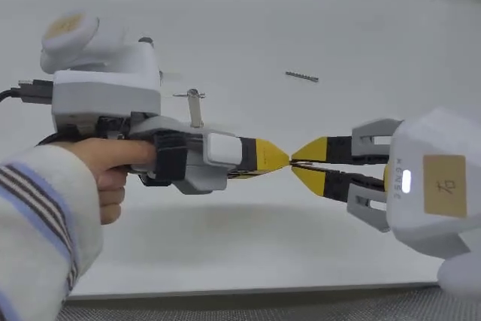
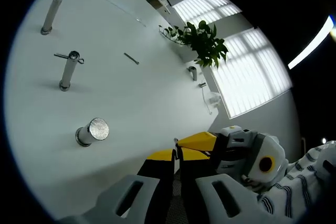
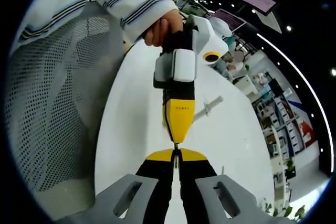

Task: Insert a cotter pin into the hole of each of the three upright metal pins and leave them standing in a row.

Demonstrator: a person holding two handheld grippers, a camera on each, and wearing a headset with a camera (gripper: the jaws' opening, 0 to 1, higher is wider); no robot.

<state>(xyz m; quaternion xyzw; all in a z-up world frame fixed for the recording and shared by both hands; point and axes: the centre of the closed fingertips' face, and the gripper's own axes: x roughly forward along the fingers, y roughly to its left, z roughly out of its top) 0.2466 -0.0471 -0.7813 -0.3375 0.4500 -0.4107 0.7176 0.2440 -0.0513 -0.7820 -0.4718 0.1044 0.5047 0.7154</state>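
Cotter pins are the job, and I judge one of three done. Left of centre in the left gripper view, the middle metal pin (image 2: pixel 69 70) stands with a fitted cotter pin (image 2: pixel 60 55) through its head. The far metal pin (image 2: pixel 51 15), upper left there, and the near metal pin (image 2: pixel 93 131), lower left, look bare, so two are left. All three stand in a line on the worktop (image 1: pixel 248 231).

At the centre of the head view my left tongs (image 1: pixel 282 159) and right tongs (image 1: pixel 294 164) meet tip to tip above the worktop. The right tongs are clenched on a thin dark sliver (image 1: pixel 304 164), which I take for the next cotter pin. The left tongs are pinched closed, but I cannot tell whether they also nip it. A loose cotter pin (image 1: pixel 302 76) lies upper right of centre, ready for the last pin.
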